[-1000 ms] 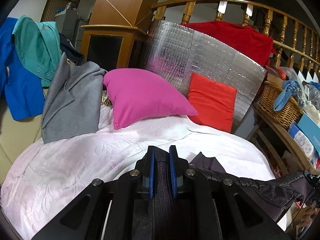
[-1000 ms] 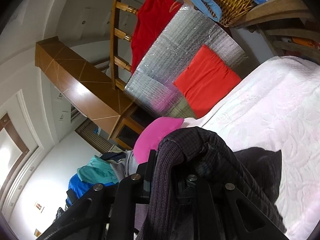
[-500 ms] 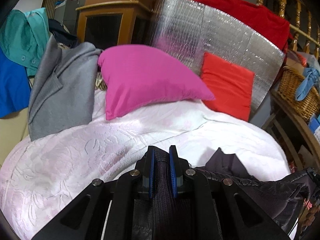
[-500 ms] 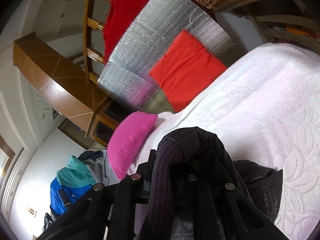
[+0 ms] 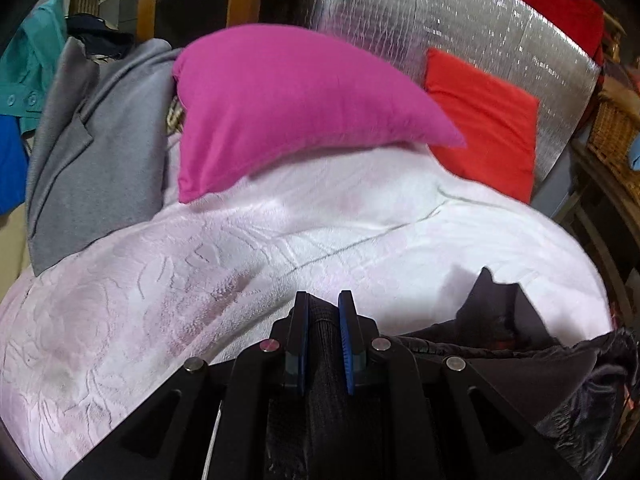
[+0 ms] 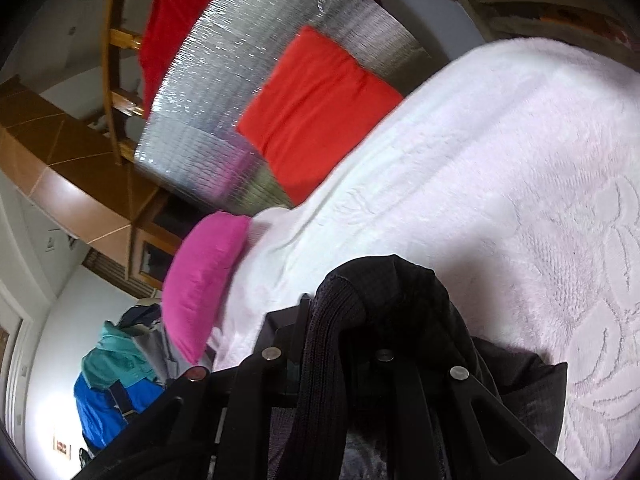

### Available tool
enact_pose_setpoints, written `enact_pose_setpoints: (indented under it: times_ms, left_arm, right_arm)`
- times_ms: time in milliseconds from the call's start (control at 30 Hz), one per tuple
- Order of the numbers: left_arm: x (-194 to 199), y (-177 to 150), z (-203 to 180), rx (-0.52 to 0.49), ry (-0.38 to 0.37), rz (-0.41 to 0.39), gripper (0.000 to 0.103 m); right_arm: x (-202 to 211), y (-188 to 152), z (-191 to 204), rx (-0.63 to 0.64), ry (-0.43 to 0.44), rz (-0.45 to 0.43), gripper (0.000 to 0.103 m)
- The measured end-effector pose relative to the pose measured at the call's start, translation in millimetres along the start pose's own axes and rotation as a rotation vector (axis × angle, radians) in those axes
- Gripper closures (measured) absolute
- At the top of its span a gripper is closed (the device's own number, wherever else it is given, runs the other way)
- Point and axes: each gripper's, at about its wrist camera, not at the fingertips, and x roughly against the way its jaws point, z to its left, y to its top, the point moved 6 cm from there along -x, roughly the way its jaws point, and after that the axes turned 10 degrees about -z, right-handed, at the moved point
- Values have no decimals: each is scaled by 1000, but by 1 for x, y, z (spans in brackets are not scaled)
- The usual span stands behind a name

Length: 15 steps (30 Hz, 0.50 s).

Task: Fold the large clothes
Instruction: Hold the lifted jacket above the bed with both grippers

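Both cameras ride their grippers, low and close over the white bedspread (image 5: 280, 248) – the left looks level-framed toward the pink pillow (image 5: 280, 100), the right is rolled sideways – and both share the red cushion (image 6: 316, 112) and silver panel (image 5: 460, 20).

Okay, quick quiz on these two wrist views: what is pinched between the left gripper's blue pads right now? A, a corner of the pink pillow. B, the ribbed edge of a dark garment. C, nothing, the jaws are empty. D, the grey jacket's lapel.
B: in the left wrist view the left gripper is closed on the ribbed black band of the dark garment, well short of the pink pillow and grey jacket.
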Motion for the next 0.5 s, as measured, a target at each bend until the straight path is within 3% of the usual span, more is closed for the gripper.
enact_pose_setpoints:
  times_ms: [500]
  left_arm:
    - [-53,-24,4,-24,33,106,88]
  right_arm:
    - [-46,-17,-41,-33,-127,68,89]
